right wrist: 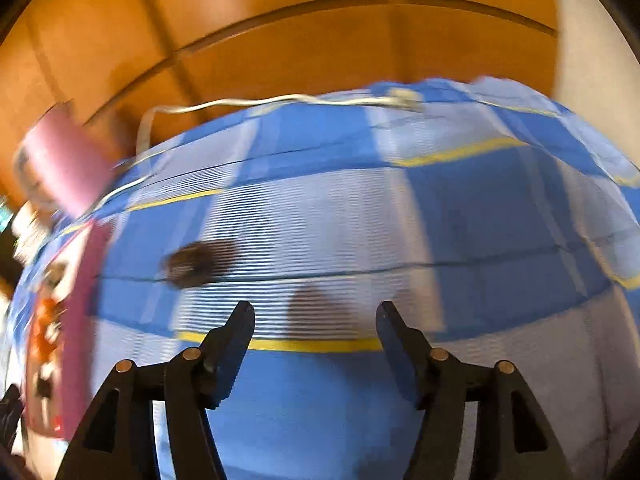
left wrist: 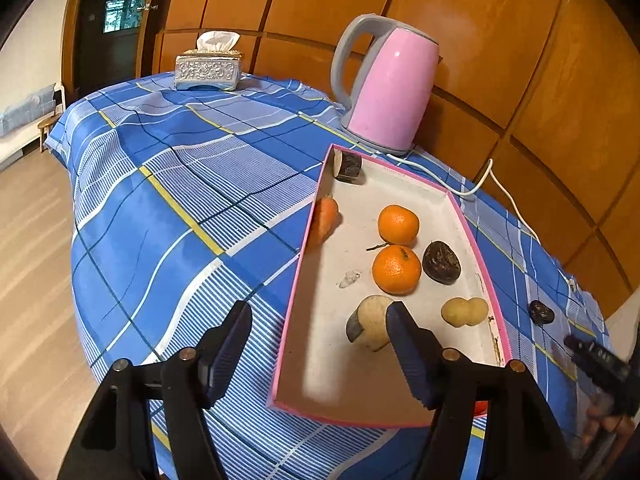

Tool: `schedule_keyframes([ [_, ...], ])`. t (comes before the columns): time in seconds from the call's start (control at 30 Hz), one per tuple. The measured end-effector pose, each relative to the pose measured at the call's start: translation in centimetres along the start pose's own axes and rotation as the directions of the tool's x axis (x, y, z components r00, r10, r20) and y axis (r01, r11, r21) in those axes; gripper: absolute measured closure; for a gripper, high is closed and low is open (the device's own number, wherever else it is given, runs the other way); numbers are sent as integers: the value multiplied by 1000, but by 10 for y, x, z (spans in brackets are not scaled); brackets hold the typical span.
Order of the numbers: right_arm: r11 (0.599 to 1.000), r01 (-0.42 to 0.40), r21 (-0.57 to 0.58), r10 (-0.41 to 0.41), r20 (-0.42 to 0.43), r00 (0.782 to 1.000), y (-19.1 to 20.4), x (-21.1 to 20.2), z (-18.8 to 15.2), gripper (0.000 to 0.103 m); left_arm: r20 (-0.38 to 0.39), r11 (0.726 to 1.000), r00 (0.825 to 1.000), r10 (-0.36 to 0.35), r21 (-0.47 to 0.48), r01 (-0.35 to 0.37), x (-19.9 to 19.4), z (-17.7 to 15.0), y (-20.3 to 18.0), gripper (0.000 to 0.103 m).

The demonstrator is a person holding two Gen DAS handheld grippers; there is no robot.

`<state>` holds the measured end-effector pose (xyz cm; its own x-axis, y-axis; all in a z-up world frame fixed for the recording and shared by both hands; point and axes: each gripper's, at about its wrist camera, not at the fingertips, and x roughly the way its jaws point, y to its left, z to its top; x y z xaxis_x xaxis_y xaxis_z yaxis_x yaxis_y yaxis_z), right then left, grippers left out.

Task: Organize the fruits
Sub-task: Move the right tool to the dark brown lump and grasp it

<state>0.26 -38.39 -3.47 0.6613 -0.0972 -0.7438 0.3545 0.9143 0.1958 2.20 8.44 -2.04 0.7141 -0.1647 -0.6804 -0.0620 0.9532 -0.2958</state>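
Note:
A pink-rimmed tray [left wrist: 472, 224] lies on the blue plaid cloth. In it are two oranges [left wrist: 398, 224] [left wrist: 396, 269], a dark wrinkled fruit [left wrist: 441, 262], a pale double-lobed fruit [left wrist: 465, 311], a beige cut piece [left wrist: 371, 322], a carrot [left wrist: 326, 216] and a dark-skinned cut piece [left wrist: 347, 165]. My left gripper [left wrist: 318, 320] is open over the tray's near left rim. Another dark fruit [left wrist: 541, 312] lies on the cloth right of the tray; it shows blurred in the right wrist view [right wrist: 188, 264]. My right gripper [right wrist: 314, 316] is open and empty above the cloth, right of that fruit.
A pink kettle [left wrist: 390, 92] with a white cord [left wrist: 490, 176] stands behind the tray. A silver tissue box [left wrist: 208, 70] sits at the far edge. Wooden panels stand behind the table. The right wrist view is motion-blurred.

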Motion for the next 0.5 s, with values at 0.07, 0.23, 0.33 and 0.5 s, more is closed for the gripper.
schedule_keyframes([
  [0.07, 997, -47, -69, 47, -7, 999, 24, 4, 5, 38, 1, 1000, 1000, 0, -12, 0, 0, -2, 3, 28],
  [0.23, 979, -73, -192, 68, -37, 997, 62, 20, 15, 29, -10, 999, 1000, 18, -34, -19, 3, -7, 10, 26],
  [0.33, 975, -66, -213, 57, -50, 997, 70, 32, 24, 29, -19, 999, 1000, 23, -37, -24, 6, -8, 11, 25],
  [0.5, 968, -64, -241, 44, -87, 995, 79, 54, 31, 29, -41, 999, 998, 39, -29, -40, 12, -10, 10, 25],
])
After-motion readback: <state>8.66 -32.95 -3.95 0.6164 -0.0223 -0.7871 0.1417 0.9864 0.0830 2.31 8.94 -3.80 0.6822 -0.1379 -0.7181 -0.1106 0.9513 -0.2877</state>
